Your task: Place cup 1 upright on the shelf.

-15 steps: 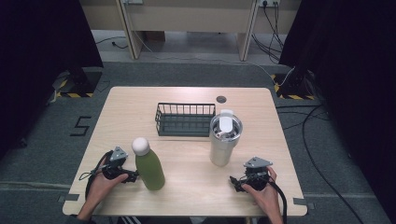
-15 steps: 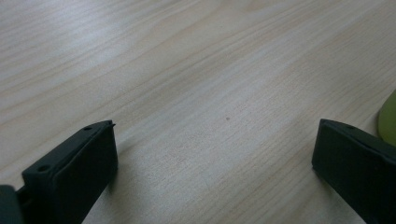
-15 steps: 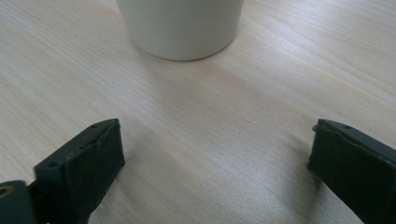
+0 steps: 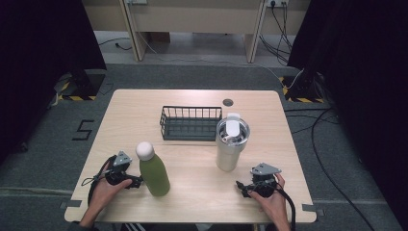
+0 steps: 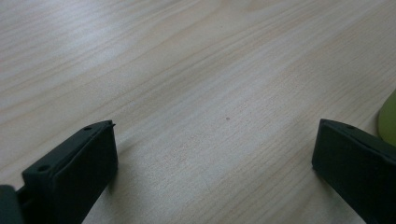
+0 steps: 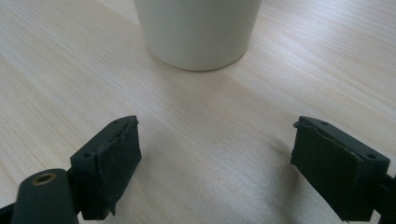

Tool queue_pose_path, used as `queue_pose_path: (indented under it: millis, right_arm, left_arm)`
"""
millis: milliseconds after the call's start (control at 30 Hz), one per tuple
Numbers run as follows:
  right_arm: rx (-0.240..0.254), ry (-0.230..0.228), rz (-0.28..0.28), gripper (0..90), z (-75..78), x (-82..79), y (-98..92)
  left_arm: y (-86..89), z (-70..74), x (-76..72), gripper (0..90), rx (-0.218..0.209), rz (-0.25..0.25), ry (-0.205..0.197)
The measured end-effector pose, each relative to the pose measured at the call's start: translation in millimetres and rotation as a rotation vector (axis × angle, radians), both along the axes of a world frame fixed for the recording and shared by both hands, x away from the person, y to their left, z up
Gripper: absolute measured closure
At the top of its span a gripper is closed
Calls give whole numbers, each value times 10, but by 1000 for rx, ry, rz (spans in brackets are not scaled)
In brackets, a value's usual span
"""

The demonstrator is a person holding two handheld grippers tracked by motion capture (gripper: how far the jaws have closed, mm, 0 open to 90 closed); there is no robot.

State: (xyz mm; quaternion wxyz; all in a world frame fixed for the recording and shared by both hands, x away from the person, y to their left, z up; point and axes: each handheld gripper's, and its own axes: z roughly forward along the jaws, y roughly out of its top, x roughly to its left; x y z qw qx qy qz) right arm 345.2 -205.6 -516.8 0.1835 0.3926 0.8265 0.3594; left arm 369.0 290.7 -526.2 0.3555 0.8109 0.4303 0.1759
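A green bottle (image 4: 155, 174) with a white cap stands upright near the table's front left. My left gripper (image 4: 129, 176) rests on the table just left of it, held by a hand. In the left gripper view my left gripper (image 5: 215, 135) is open over bare wood, with the green bottle's edge (image 5: 389, 117) at the far right. A steel tumbler (image 4: 231, 146) with a white lid stands right of centre. My right gripper (image 4: 246, 185) lies in front of it, slightly to the right. In the right gripper view my right gripper (image 6: 217, 128) is open, and the tumbler's base (image 6: 198, 28) stands ahead, apart from the jaws.
A black wire basket (image 4: 190, 123) sits at the middle of the wooden table (image 4: 144, 110), behind the bottle and touching or nearly touching the tumbler. A round cable hole (image 4: 228, 102) lies near the back edge. Cables run over the floor to the right.
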Motion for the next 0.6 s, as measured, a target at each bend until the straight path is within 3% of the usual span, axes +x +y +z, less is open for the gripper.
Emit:
queue_pose_path:
  millis: [133, 600]
  right_arm:
    - [25, -16, 1, 158, 20, -11, 3]
    - [140, -139, -7, 152, 158, -8, -24]
  left_arm:
    - [0, 0, 0, 0, 0, 0, 0]
    - [0, 0, 1, 0, 0, 0, 0]
